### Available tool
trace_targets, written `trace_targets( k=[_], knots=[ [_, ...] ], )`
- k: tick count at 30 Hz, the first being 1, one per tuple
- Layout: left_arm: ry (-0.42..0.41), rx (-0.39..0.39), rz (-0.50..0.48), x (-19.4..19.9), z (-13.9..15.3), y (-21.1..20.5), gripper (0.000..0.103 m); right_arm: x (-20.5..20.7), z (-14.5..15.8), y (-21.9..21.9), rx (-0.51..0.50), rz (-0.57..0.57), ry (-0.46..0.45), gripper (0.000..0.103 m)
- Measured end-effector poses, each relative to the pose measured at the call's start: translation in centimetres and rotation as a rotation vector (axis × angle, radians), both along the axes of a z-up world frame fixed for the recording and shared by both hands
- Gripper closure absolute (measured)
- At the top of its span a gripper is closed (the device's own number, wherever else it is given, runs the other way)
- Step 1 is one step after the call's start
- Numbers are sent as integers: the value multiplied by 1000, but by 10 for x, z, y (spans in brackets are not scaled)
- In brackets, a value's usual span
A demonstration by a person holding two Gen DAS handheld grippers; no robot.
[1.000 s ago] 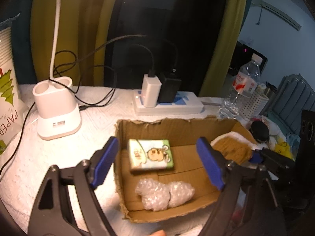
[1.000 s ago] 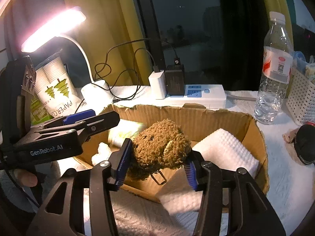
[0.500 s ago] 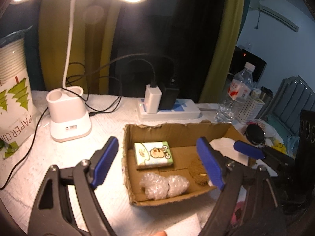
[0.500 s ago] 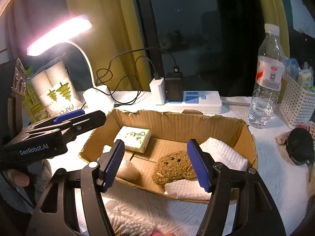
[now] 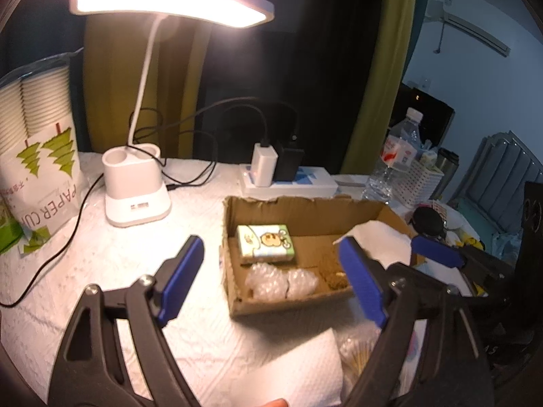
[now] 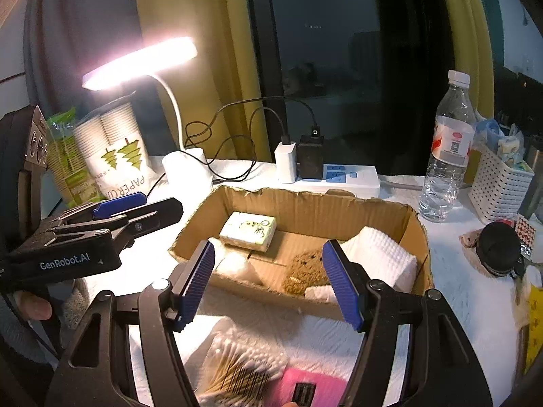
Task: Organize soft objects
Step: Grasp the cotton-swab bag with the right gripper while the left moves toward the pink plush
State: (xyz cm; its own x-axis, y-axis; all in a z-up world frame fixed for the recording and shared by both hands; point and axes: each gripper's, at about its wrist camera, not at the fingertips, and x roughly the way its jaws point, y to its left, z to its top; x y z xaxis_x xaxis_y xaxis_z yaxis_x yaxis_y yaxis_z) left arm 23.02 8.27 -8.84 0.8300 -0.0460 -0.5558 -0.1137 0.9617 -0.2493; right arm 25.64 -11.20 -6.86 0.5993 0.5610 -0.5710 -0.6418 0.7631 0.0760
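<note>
Left gripper (image 5: 271, 281) hangs w/ its blue pads spread wide, nothing between them, above the white table cover (image 5: 112, 264) just in front of the cardboard box (image 5: 288, 305). Right gripper (image 6: 268, 279) likewise released: pads apart, empty, held over the box's near edge, the box contents showing through the gap. In the right wrist view the left gripper shows side-on at the left edge, a hand (image 6: 32, 305) under it.

Inside the box, four soft things. Green tissue pack (image 5: 266, 246) w/ a cartoon print lies flat toward the back left. Bubble wrap wad (image 5: 281, 283) sits at the front left, just in front of the tissue pack. Brown plush toy (image 6: 305, 271) lies on the box floor near the front, right of centre, resting against a white textured cloth (image 6: 380, 257) that fills the right end. None of them is touched by either gripper.

Outside the box, near side: a bag of cotton swabs (image 6: 237, 369) and something pink (image 6: 305, 386) beside it, on white paper towel (image 5: 292, 369).

Behind: lit desk lamp (image 5: 135, 196) at left, pack of paper cups (image 5: 37, 156) further left, power strip (image 5: 288, 183) w/ two chargers plugged in, water bottle (image 6: 448, 156) and white basket (image 6: 499, 186) at right.
</note>
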Motion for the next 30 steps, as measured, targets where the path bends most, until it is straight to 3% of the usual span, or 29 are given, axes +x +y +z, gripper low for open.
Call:
trace_targets(
  k=[18,30],
  knots=[
    [13,-15,-12,-47,-15,-8,20,-45,-26,-18,-31,-29,37,34],
    [41,-24,-17,-64,-32,-6,20,-58,-58,-18,-51,-40,113,34]
  ],
)
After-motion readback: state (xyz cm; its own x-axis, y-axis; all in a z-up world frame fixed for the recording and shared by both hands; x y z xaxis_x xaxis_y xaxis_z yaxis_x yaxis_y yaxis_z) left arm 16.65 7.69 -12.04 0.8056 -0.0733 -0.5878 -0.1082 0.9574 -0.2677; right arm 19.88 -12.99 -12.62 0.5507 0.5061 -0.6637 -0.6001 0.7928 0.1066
